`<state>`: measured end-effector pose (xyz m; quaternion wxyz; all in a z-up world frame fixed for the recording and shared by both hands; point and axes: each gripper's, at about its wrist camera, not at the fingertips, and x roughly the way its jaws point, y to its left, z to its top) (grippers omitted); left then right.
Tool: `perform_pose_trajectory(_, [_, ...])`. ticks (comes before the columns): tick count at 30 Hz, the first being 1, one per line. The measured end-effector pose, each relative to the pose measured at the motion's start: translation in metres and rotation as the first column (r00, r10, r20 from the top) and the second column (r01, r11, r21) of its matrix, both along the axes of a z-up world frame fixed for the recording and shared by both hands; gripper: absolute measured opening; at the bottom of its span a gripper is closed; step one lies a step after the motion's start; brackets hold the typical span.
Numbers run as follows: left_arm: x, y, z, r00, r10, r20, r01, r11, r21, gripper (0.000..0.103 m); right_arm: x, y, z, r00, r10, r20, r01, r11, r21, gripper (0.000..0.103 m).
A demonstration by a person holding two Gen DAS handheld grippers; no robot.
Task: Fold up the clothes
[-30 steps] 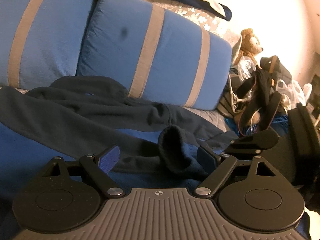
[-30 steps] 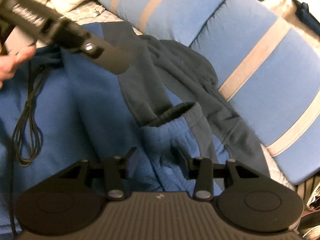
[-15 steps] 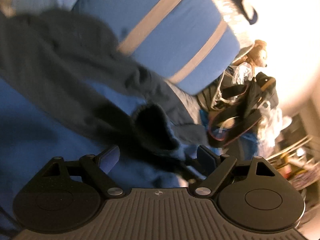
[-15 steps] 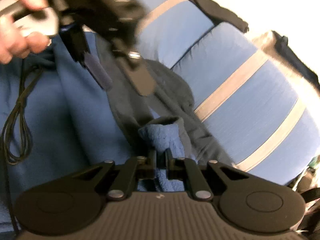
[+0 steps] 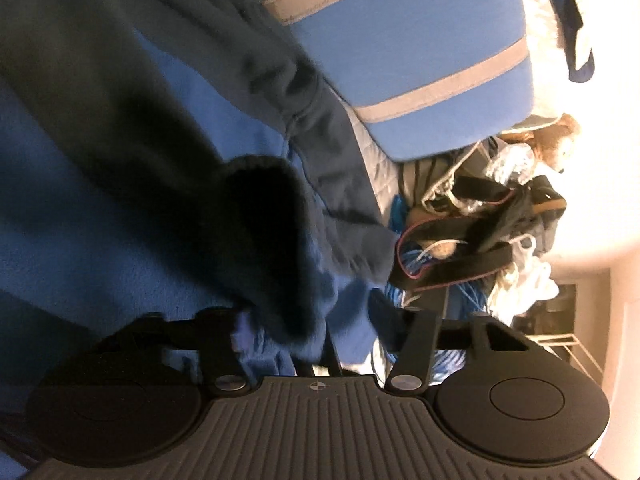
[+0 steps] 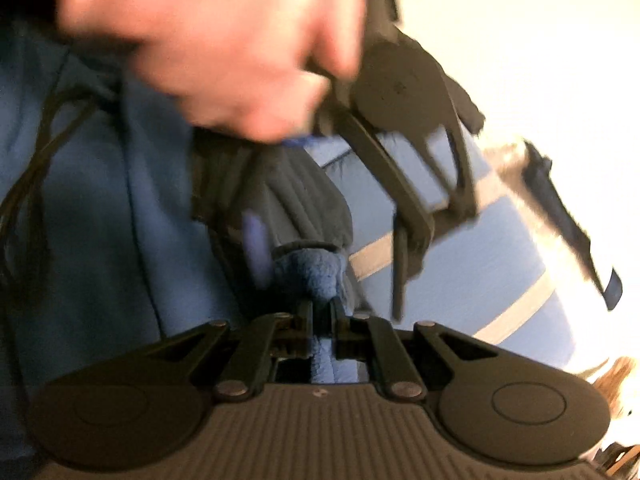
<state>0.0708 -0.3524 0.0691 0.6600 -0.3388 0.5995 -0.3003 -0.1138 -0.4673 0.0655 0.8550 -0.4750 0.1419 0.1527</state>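
A blue and dark grey fleece jacket (image 5: 100,208) lies spread on a sofa. Its sleeve cuff (image 5: 276,240) gapes dark between the fingers of my left gripper (image 5: 316,320), which is open and straddles it. In the right wrist view my right gripper (image 6: 320,312) is shut on the blue cuff (image 6: 312,272), pinching the fabric between its pads. Just above, a hand (image 6: 224,48) holds the left gripper (image 6: 326,268), with one finger on each side of the sleeve. That view is blurred by motion.
Blue cushions with grey stripes (image 5: 400,40) back the sofa. A teddy bear (image 5: 556,140) and a heap of bags and straps (image 5: 480,232) sit at its right end. A black cord (image 6: 28,208) lies on the jacket's left.
My right gripper went from open to shut on the sleeve cuff and raised it. The left gripper swung over and tilted, coming down around the same cuff, still open.
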Motion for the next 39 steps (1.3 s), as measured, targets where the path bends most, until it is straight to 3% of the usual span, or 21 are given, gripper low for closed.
perform_pose_trajectory(1, [0.000,0.001,0.001,1.000,0.010,0.006,-0.010,1.000,0.007,0.031,-0.002,0.001,-0.001,1.000,0.008,0.012,-0.008,1.000,-0.014,0.008])
perform_pose_trajectory(6, [0.000,0.002,0.011,0.998,0.024,0.057,-0.025,0.999,0.023,0.015,-0.006,-0.001,0.000,0.999,0.029,0.034,-0.028,0.999,-0.038,0.008])
perform_pose_trajectory(11, [-0.005,0.000,0.027,0.988,0.016,0.151,-0.020,1.000,0.024,0.013,-0.005,-0.007,0.005,0.998,0.034,0.048,-0.033,0.999,-0.013,0.010])
perform_pose_trajectory(12, [-0.006,0.001,0.032,0.985,0.016,0.171,-0.019,1.000,0.020,0.013,-0.005,-0.009,0.006,0.998,0.033,0.052,-0.033,0.999,-0.006,0.029])
perform_pose_trajectory(14, [-0.008,0.001,0.042,0.978,0.012,0.206,-0.014,1.000,0.010,0.013,-0.004,-0.017,0.010,0.999,0.006,0.054,-0.008,1.000,0.029,0.040])
perform_pose_trajectory(16, [-0.009,0.002,0.053,0.971,0.011,0.240,-0.012,1.000,0.002,0.013,0.001,-0.028,0.013,0.998,-0.035,0.049,0.032,0.997,0.065,0.061])
perform_pose_trajectory(18, [-0.011,0.002,0.063,0.962,0.010,0.272,-0.009,1.000,-0.002,0.013,0.007,-0.042,0.013,0.995,-0.086,0.051,0.081,0.993,0.091,0.071])
perform_pose_trajectory(21, [-0.013,0.003,0.077,0.949,0.009,0.315,-0.004,1.000,-0.014,0.013,0.019,-0.066,0.011,0.983,-0.183,0.033,0.177,0.974,0.140,0.075])
perform_pose_trajectory(26, [-0.015,0.003,0.098,0.925,0.025,0.379,-0.019,1.000,-0.021,0.012,0.039,-0.107,0.009,0.937,-0.346,-0.056,0.348,0.903,0.253,0.082])
perform_pose_trajectory(32, [-0.017,0.007,0.126,0.904,0.068,0.423,-0.045,0.997,-0.063,0.012,0.045,-0.151,-0.004,0.847,-0.513,-0.141,0.525,0.767,0.367,0.088])
perform_pose_trajectory(39, [-0.015,0.012,0.162,0.881,0.131,0.454,-0.077,0.988,-0.136,0.012,0.047,-0.193,-0.011,0.771,-0.581,-0.259,0.625,0.615,0.481,0.090])
